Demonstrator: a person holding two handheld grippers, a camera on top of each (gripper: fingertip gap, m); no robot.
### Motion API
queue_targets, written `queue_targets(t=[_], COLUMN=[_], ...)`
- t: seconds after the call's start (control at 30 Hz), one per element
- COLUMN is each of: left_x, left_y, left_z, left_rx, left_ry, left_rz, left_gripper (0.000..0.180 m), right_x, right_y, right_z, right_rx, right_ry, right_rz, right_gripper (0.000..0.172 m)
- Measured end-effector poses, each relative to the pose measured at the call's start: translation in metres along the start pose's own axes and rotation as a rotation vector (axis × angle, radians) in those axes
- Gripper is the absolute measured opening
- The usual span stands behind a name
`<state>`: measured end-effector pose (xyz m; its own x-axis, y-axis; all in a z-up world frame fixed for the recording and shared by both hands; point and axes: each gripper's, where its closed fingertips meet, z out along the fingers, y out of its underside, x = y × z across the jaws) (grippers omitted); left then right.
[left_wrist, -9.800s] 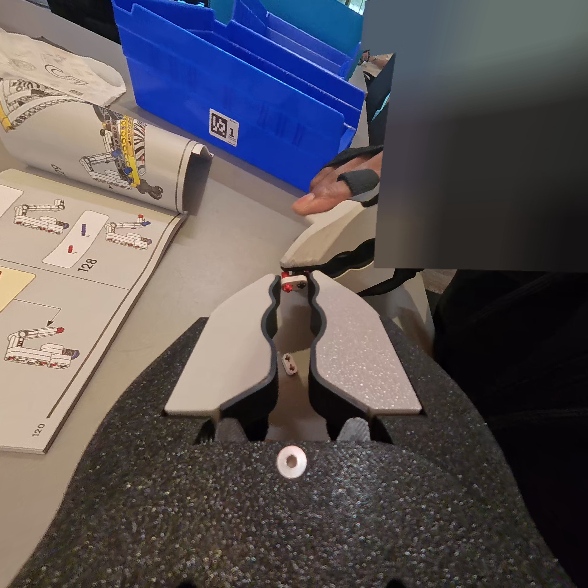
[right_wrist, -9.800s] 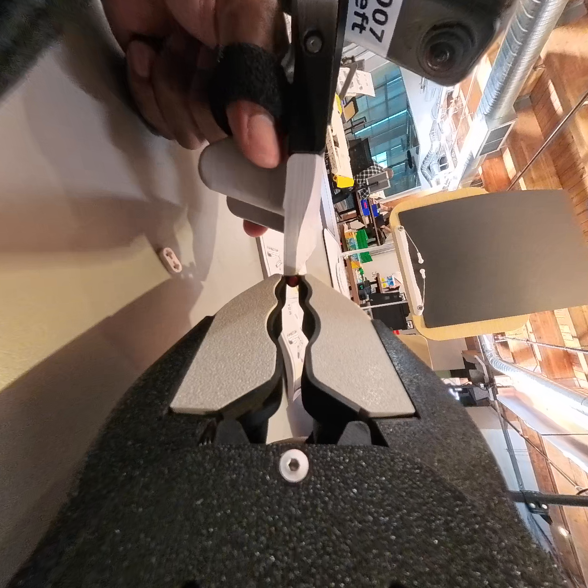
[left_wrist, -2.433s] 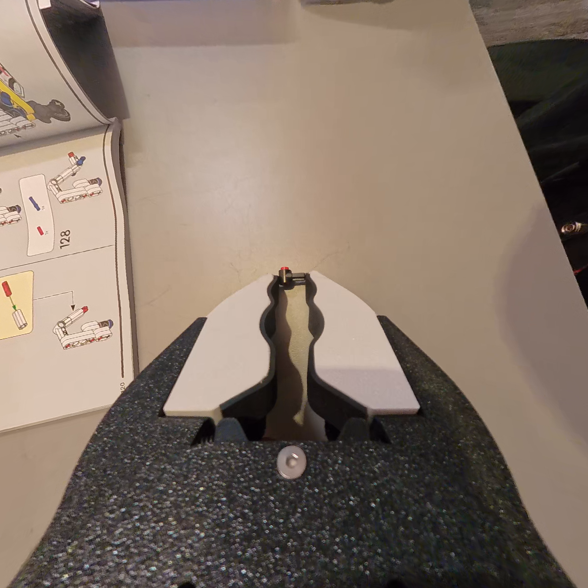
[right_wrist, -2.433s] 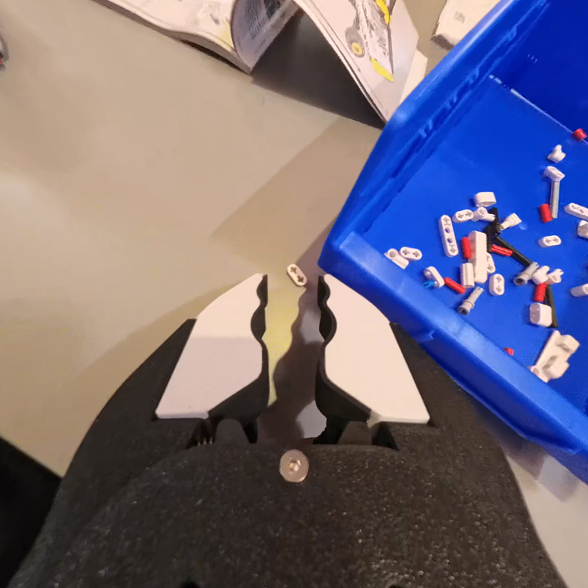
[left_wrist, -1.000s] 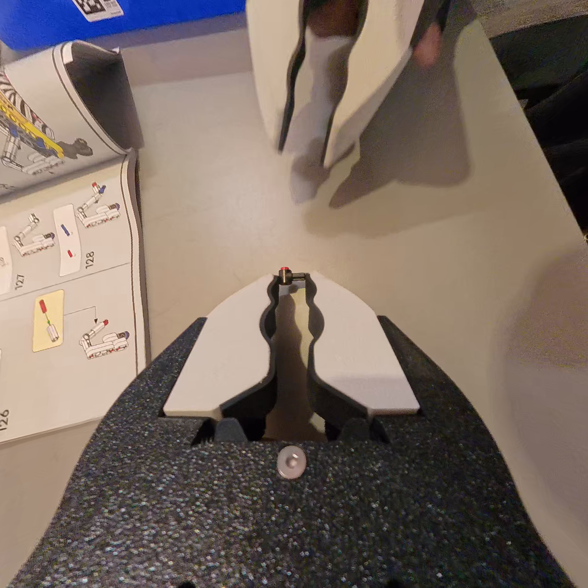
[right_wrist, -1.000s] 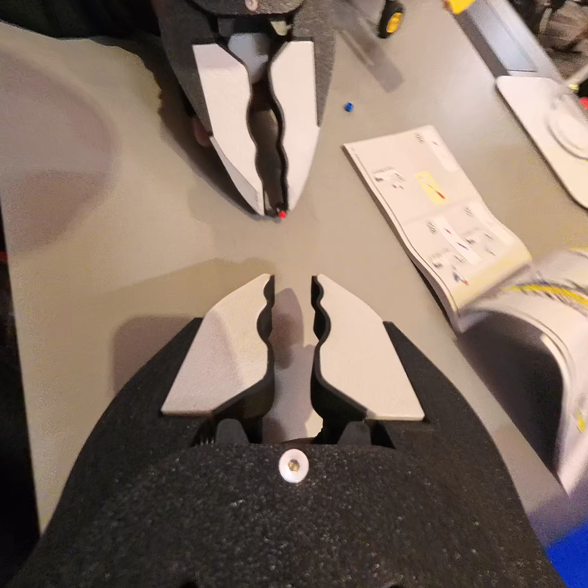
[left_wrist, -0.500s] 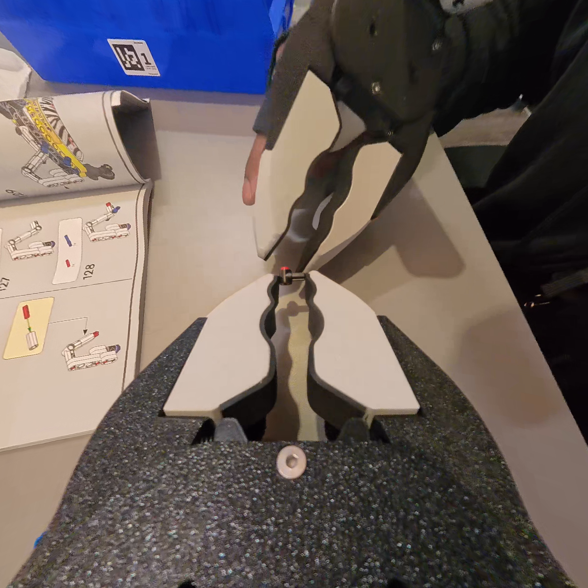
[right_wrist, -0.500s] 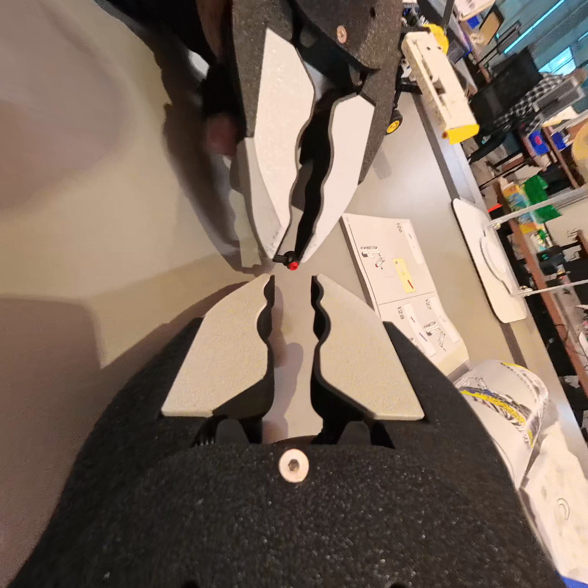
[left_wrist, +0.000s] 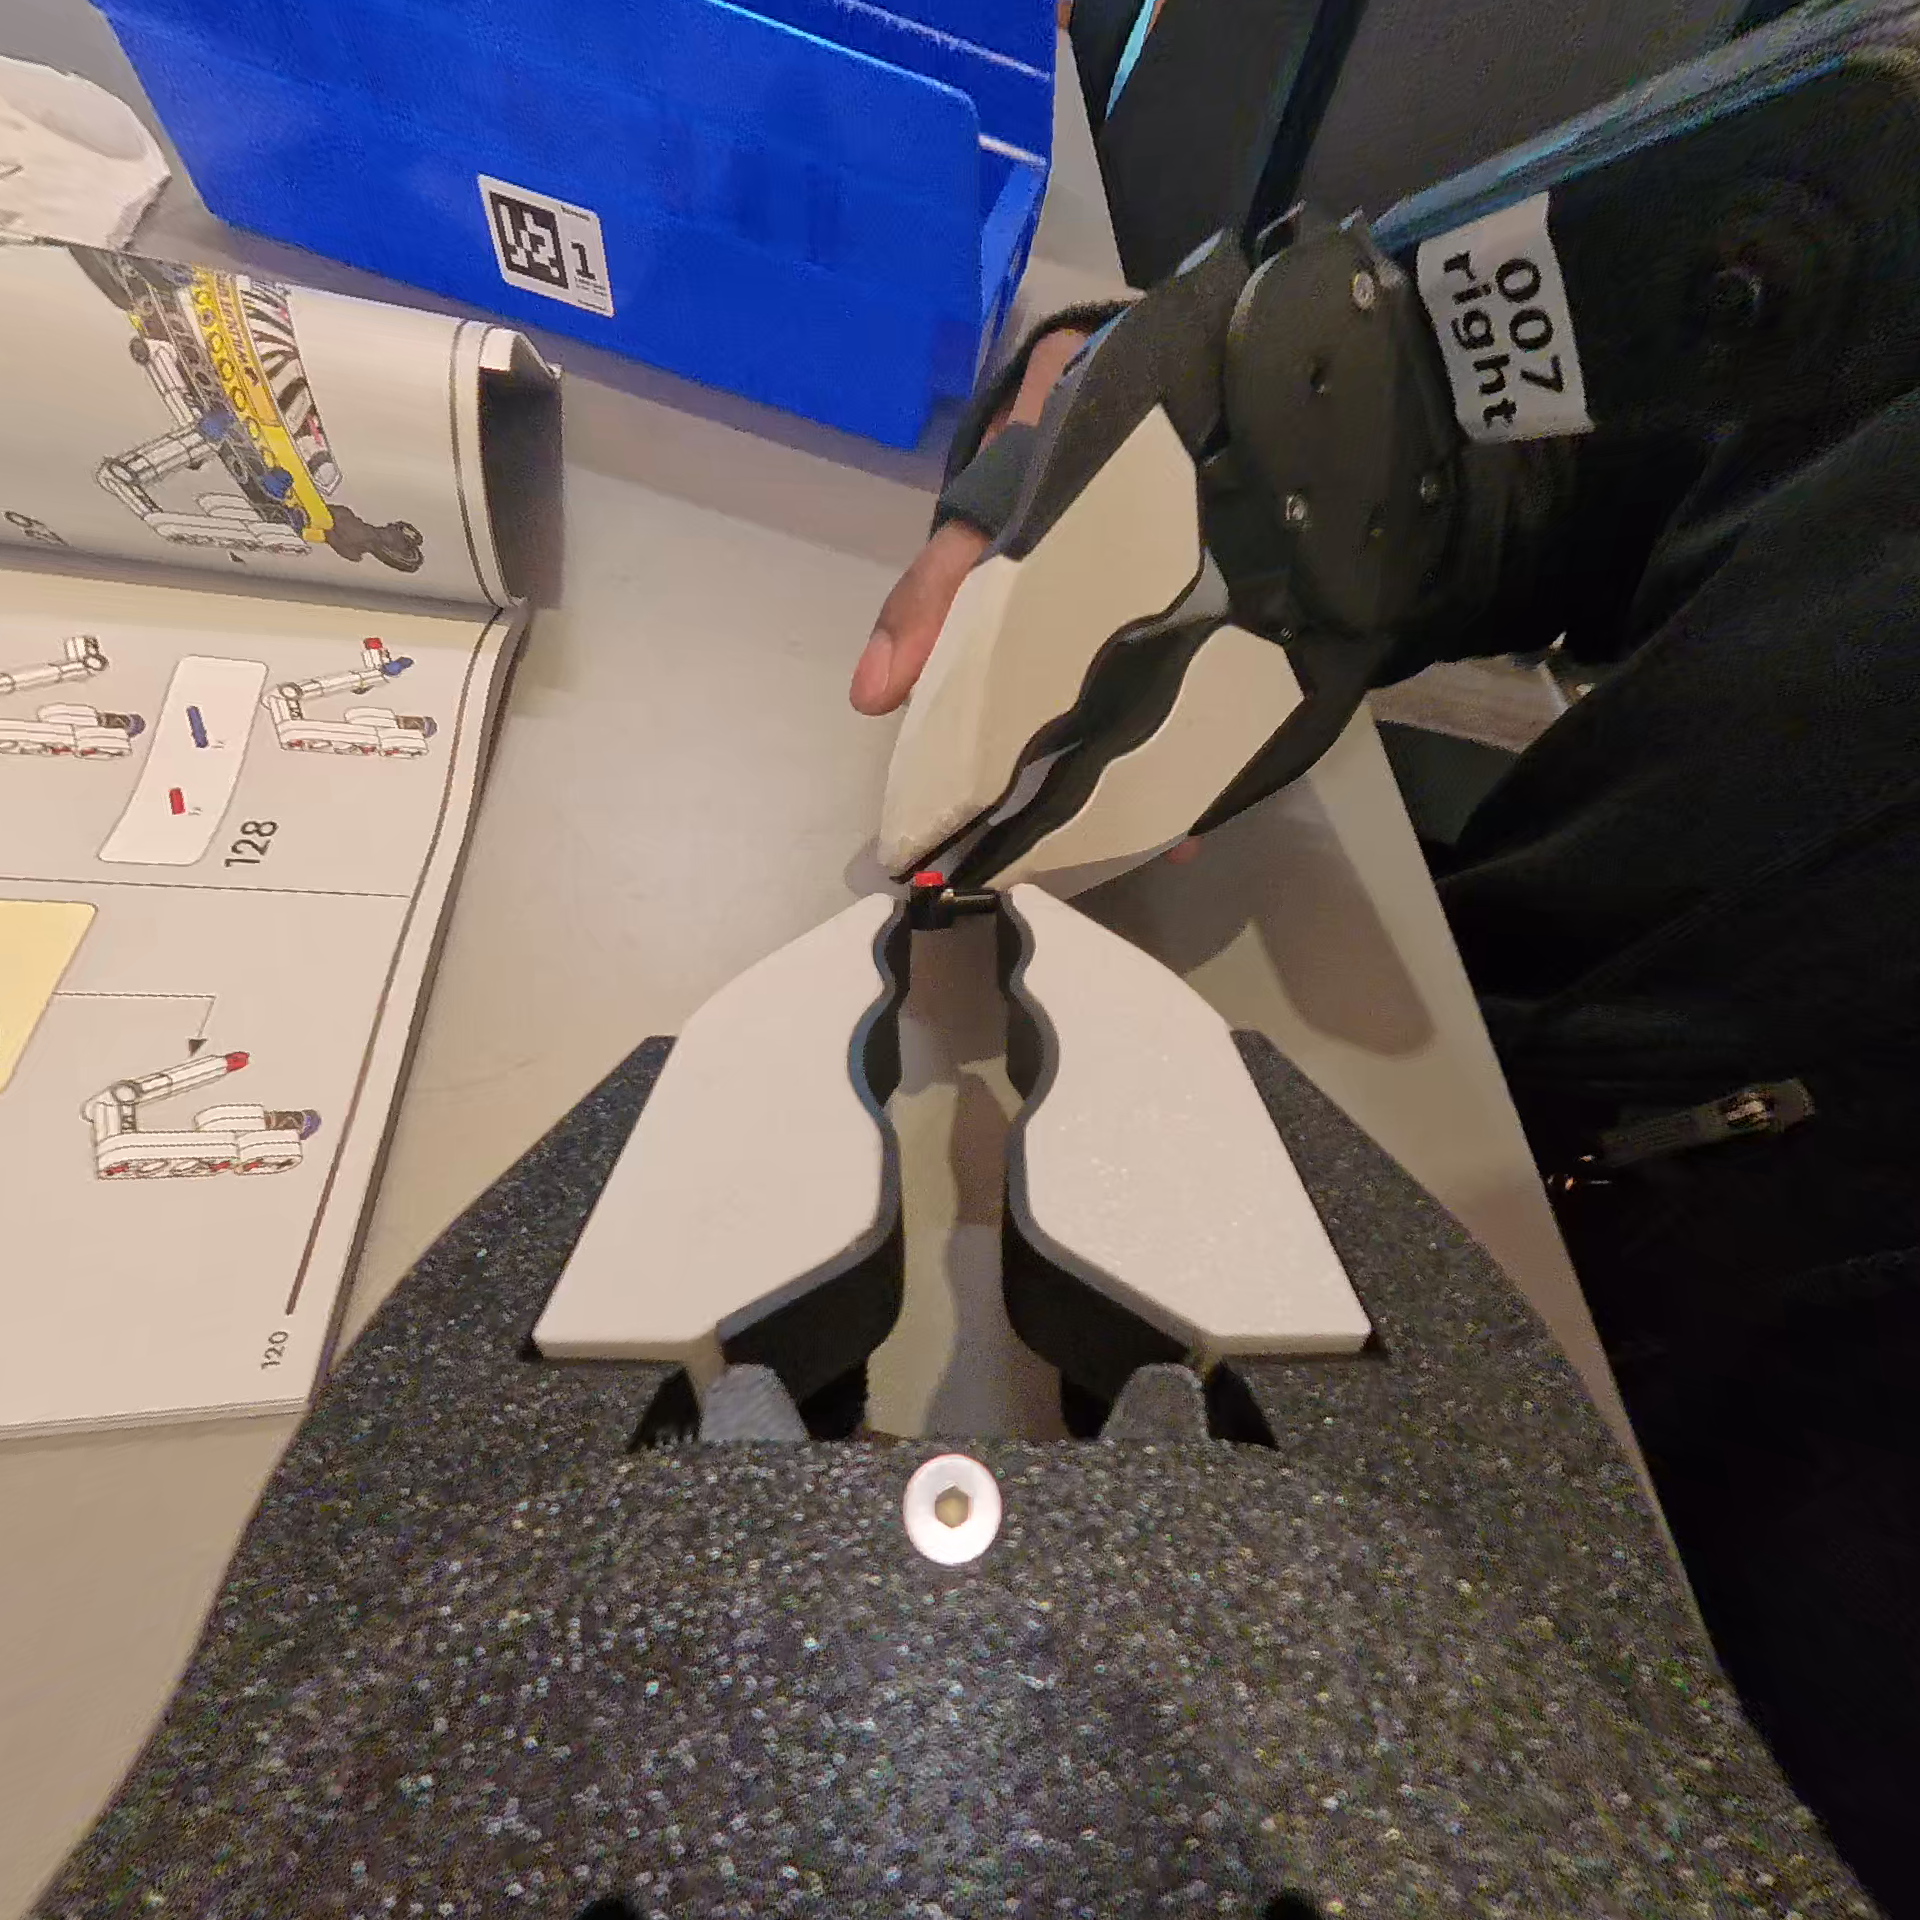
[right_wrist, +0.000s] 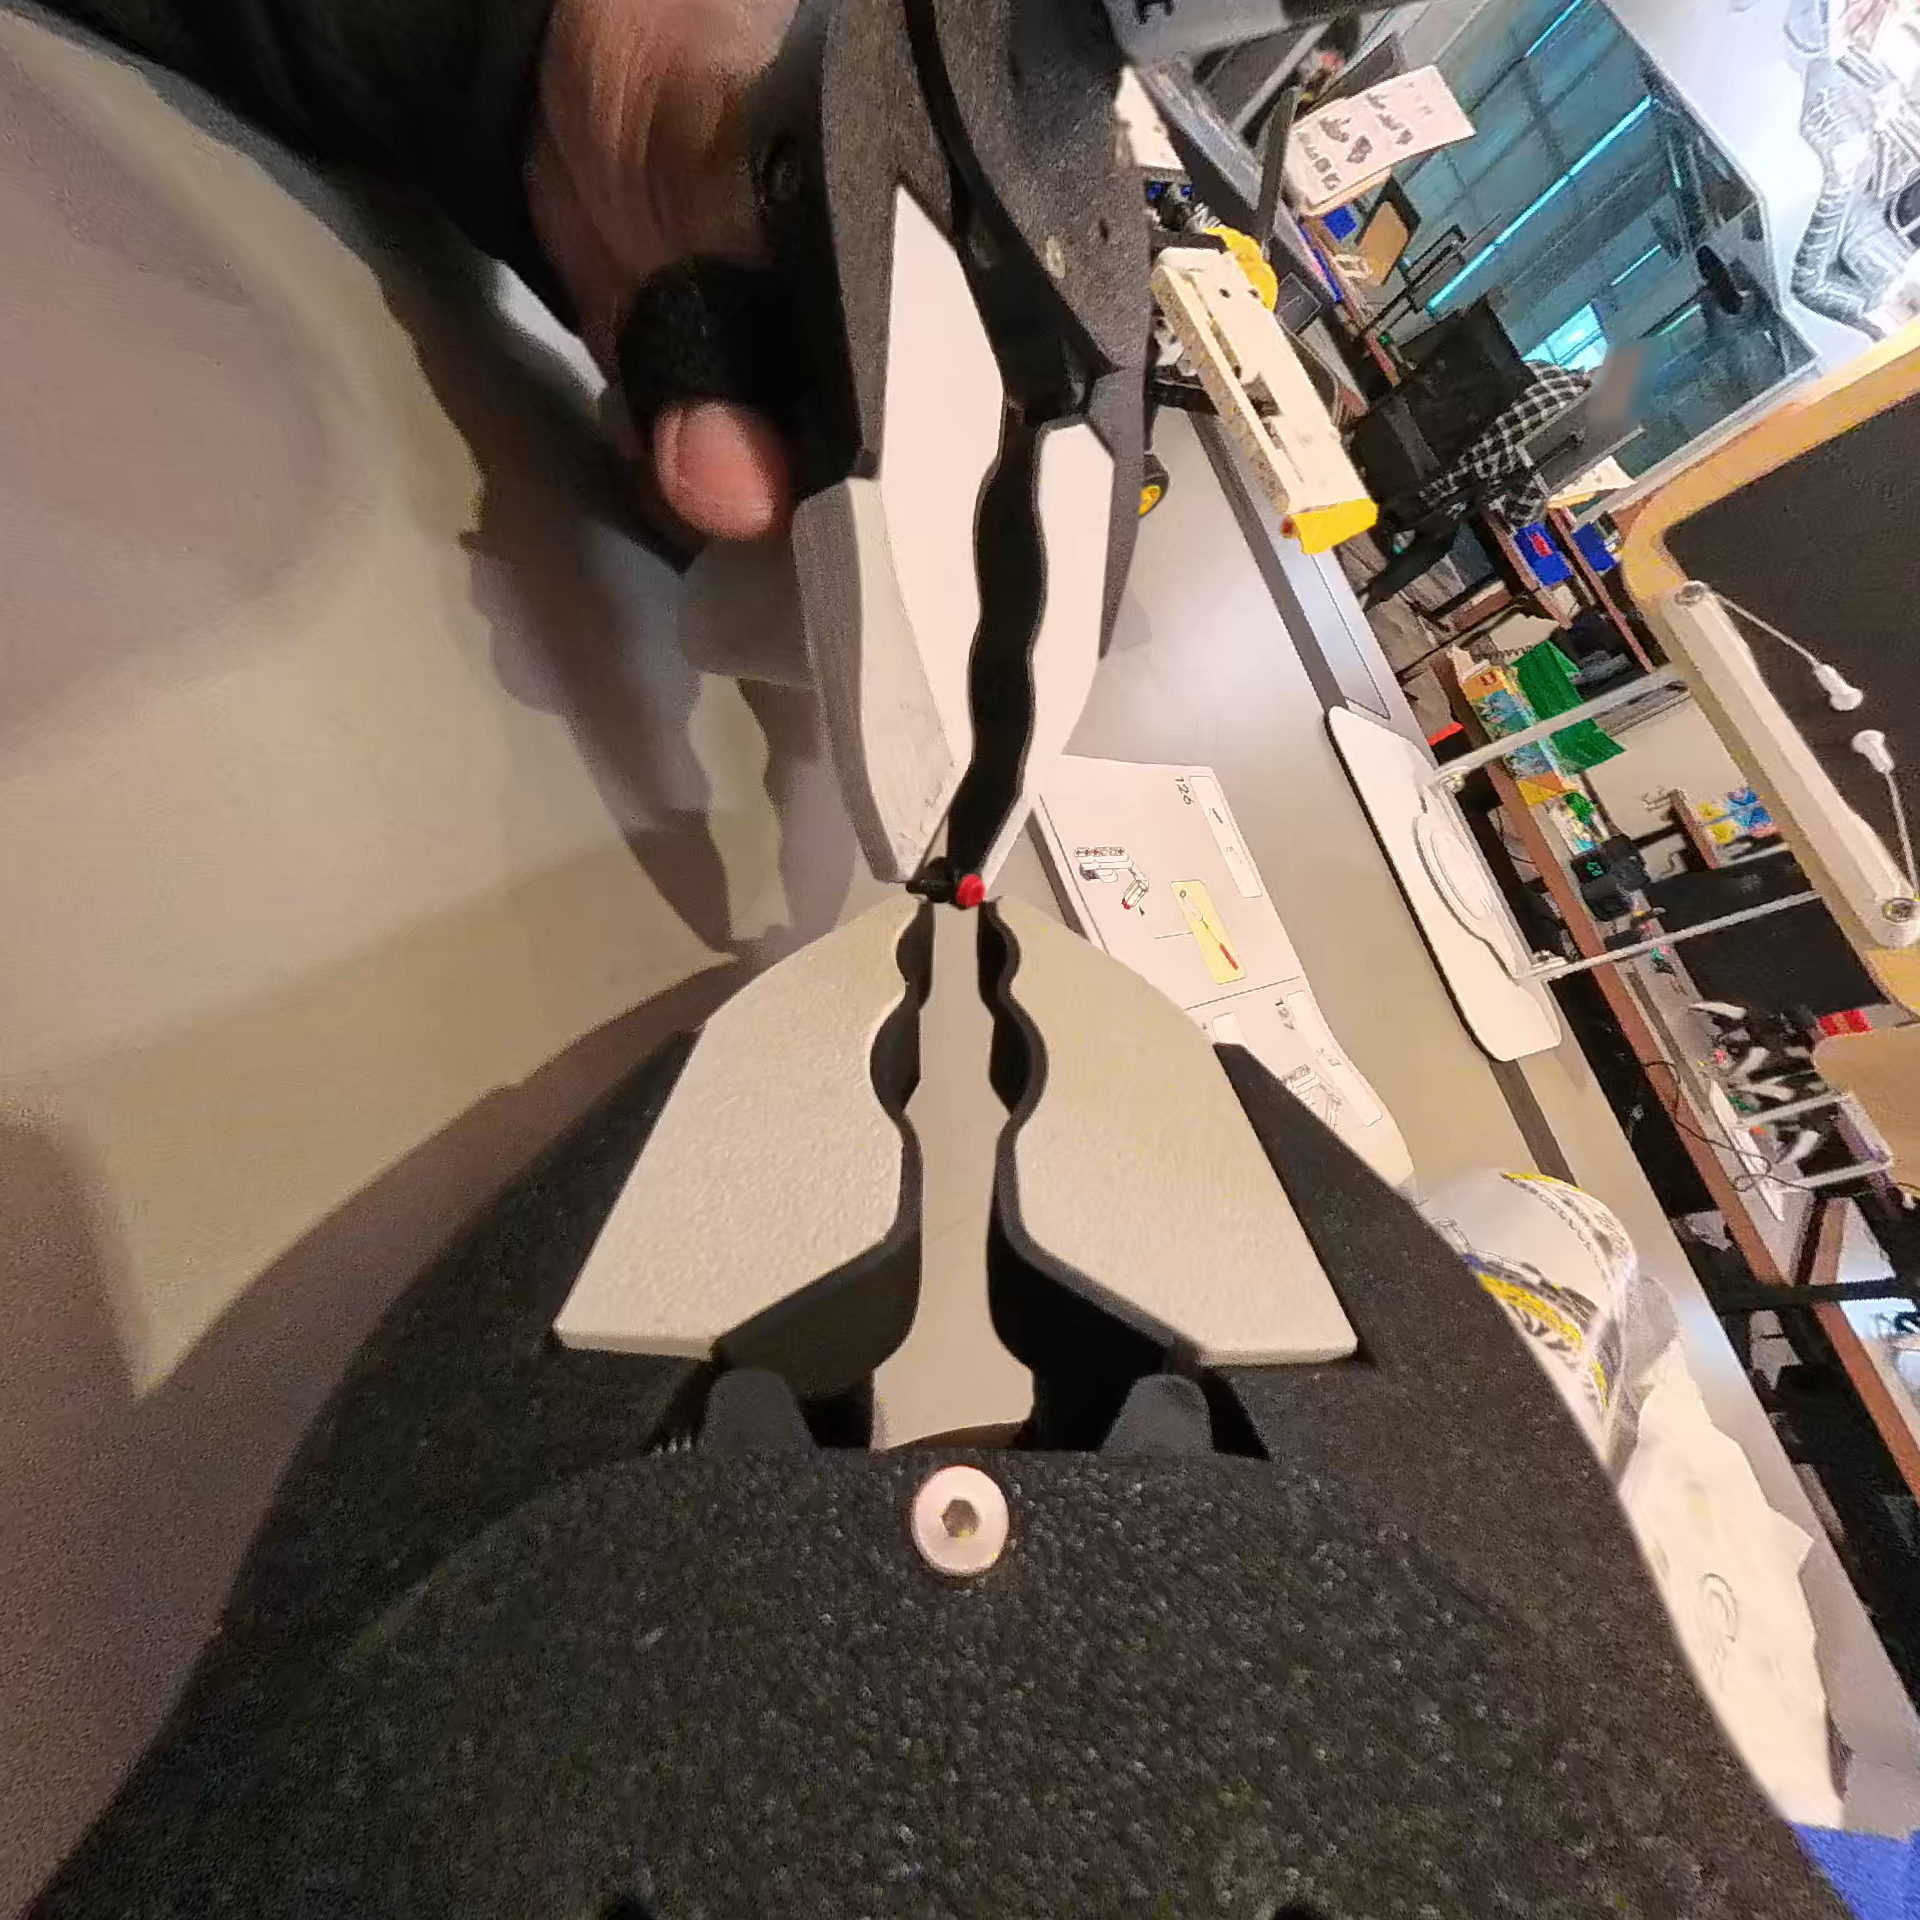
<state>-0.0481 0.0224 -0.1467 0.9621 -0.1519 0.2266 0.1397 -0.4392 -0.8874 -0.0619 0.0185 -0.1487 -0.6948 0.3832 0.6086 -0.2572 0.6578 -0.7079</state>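
the right gripper (right_wrist: 954, 906) had swung in from the far side of the worktop (left_wrist: 665, 727) and narrowed its jaws until its tips met the left gripper (left_wrist: 951, 906) nose to nose. the left gripper was clamped on a small black peg with a red tip (left_wrist: 940, 898); the right fingers seemed to pinch the red end, though contact was hard to confirm. both grippers were angled down just above the worktop, beside an open instruction booklet (left_wrist: 208, 935) and a blue bin (left_wrist: 623, 156).

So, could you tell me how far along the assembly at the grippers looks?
Done: the left gripper clamps a small black connector with a red pin in it. In hand: the right gripper's tips sit at that pin, grip unclear. Left: nothing else is attached.
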Motion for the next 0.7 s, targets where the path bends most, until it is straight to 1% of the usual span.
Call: queue_targets(t=[0.03, 0.07, 0.2, 0.3, 0.57, 0.7], left_x=[0.000, 0.000, -0.002, -0.002, 0.001, 0.003], left_y=[-0.001, 0.000, 0.001, 0.001, -0.008, -0.009], left_z=[0.000, 0.000, 0.000, 0.001, -0.003, -0.004], left_rx=[0.006, 0.005, 0.000, -0.001, 0.066, 0.075], left_ry=[0.006, 0.009, -0.002, -0.010, 0.052, 0.081], left_rz=[-0.017, -0.027, -0.030, -0.026, -0.110, -0.149], left_gripper=[0.016, 0.016, 0.016, 0.016, 0.016, 0.016], right_x=[0.002, 0.004, 0.008, 0.008, 0.002, 0.004], right_y=[0.000, 0.000, -0.001, 0.002, -0.002, -0.007], right_z=[0.000, -0.001, -0.002, -0.001, -0.001, -0.002], right_rx=[0.004, 0.007, 0.029, 0.014, 0.048, 0.079], right_ry=[0.004, 0.012, -0.005, 0.004, -0.020, -0.008], right_rz=[0.015, 0.032, 0.113, 0.101, 0.053, 0.047], right_gripper=[0.006, 0.000, 0.000, 0.000, 0.018, 0.017])
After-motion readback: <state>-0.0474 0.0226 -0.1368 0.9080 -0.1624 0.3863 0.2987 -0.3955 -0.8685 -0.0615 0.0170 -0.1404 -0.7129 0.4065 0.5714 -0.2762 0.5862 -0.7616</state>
